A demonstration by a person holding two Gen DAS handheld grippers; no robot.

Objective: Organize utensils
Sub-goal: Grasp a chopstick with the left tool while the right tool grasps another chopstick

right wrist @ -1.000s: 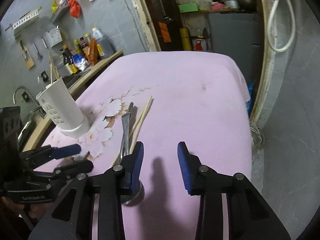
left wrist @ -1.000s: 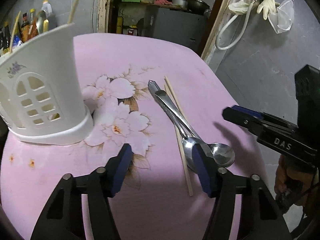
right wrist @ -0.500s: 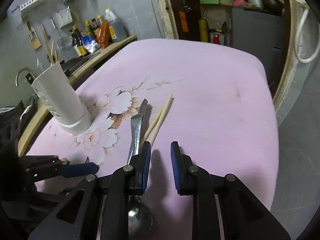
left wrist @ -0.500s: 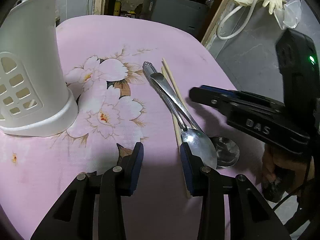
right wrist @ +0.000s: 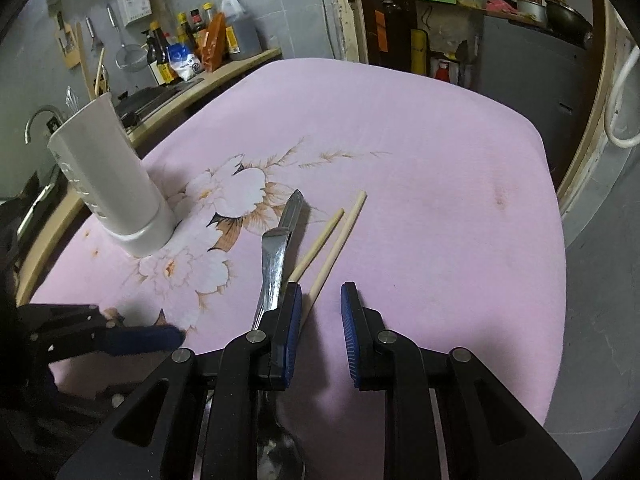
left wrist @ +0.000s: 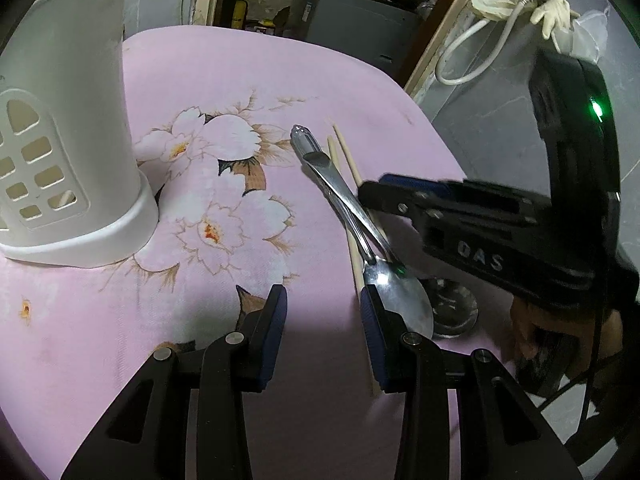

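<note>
On the right gripper (left wrist: 404, 190) body, "DAS" lettering; both grippers' fingers spread, left gripper (left wrist: 322, 312) beside two spoons (left wrist: 344, 204).

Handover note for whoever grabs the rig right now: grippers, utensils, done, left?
Left gripper: open, empty, low over the cloth beside the spoon bowls.
Right gripper: open, empty, at the chopsticks.
Two spoons lie stacked on the pink tablecloth, chopsticks alongside.
White holder stands upright to the left, some sticks already in it.
Done: nothing gripped.
Left: grasp spoons and chopsticks, drop them in the holder.
</note>
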